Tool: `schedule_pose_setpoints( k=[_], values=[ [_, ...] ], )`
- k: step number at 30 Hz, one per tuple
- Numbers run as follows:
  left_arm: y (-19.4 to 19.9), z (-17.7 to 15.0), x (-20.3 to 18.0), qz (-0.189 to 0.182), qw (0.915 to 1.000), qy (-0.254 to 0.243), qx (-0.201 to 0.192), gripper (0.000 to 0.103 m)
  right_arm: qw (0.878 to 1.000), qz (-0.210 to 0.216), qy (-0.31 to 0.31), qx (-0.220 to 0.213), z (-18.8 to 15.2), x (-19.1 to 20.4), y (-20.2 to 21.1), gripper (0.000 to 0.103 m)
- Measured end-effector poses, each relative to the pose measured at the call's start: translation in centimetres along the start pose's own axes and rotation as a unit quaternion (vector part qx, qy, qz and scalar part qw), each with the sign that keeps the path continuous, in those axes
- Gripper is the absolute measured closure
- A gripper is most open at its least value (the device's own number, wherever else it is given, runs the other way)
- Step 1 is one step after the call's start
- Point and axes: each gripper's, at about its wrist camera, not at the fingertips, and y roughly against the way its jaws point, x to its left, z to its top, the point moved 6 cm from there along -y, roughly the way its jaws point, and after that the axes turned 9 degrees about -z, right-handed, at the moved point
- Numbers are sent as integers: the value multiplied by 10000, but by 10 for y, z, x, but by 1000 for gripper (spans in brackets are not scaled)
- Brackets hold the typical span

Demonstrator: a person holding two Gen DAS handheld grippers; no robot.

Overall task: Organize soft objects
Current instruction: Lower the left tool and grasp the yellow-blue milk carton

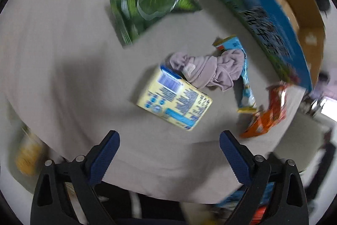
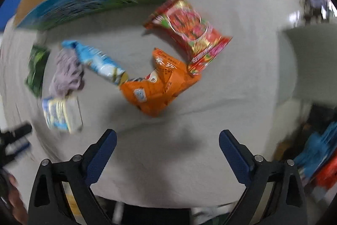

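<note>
A crumpled mauve cloth point(image 1: 208, 73), the softest thing here, lies bunched in the middle of the grey fabric-covered surface point(image 1: 63, 45). One end drapes over the top corner of a pale yellow rectangular soft pack with blue print point(image 1: 174, 100); its other end covers part of a long light-blue foil packet point(image 1: 245, 79). In the left wrist view the cloth sits at about twelve to one o'clock from the left gripper point(image 1: 169, 140), with the yellow pack between the two, so that hand looks the nearer one. The cloth's long axis runs roughly nine to three across that view.

The left gripper's blue pads stand wide apart with nothing between them. The right gripper point(image 2: 167, 139) is likewise spread and empty; from it the cloth point(image 2: 67, 73) lies far off at ten o'clock, while an orange crinkled snack bag point(image 2: 158, 88) lies straight ahead at twelve, its upper edge tucked under a red printed snack bag point(image 2: 189, 33).

A green plastic pouch point(image 1: 151, 7) lies apart at eleven o'clock in the left view. A cardboard box with blue and green printed sides point(image 1: 263, 20) stands along the far edge, probably the destination.

Both views are smeared by motion blur, so the print is mostly unreadable, and how the cloth is folded cannot be made out.
</note>
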Motion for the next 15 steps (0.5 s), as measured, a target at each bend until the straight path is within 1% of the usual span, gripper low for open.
schedule_pose_setpoints(
  k=[1, 3, 4, 5, 6, 9, 11, 12, 13, 15],
  values=[
    [-5, 1, 4, -156, 9996, 240, 53, 7, 9998, 68, -160, 61, 3, -1, -8, 5],
    [-16, 5, 12, -470, 9959, 763, 130, 7, 9983, 265, -493, 181, 10, -2, -25, 6],
    [-21, 7, 14, -561, 9939, 938, 175, 7, 9973, 351, -610, 228, 12, -2, -31, 10],
    [-27, 9, 17, -651, 9912, 1130, 214, 7, 9959, 408, -763, 273, 15, -2, -38, 13],
    [-36, 12, 18, -803, 9868, 1371, 299, 7, 9950, 436, -843, 302, 15, -3, -40, 14],
    [-55, 18, 23, -840, 9810, 1681, 472, 7, 9930, 446, -1015, 401, 19, -4, -53, 16],
    [-67, 20, 29, -753, 9785, 1846, 530, 7, 9918, 496, -1071, 487, 21, -2, -63, 16],
    [-73, 22, 31, -700, 9786, 1864, 519, 7, 9912, 509, -1105, 531, 23, -2, -66, 17],
    [-78, 23, 31, -662, 9790, 1854, 535, 7, 9905, 549, -1131, 561, 23, -1, -69, 18],
    [-83, 24, 32, -727, 9790, 1849, 458, 11, 9888, 665, -1178, 628, 26, 2, -79, 26]
  ],
)
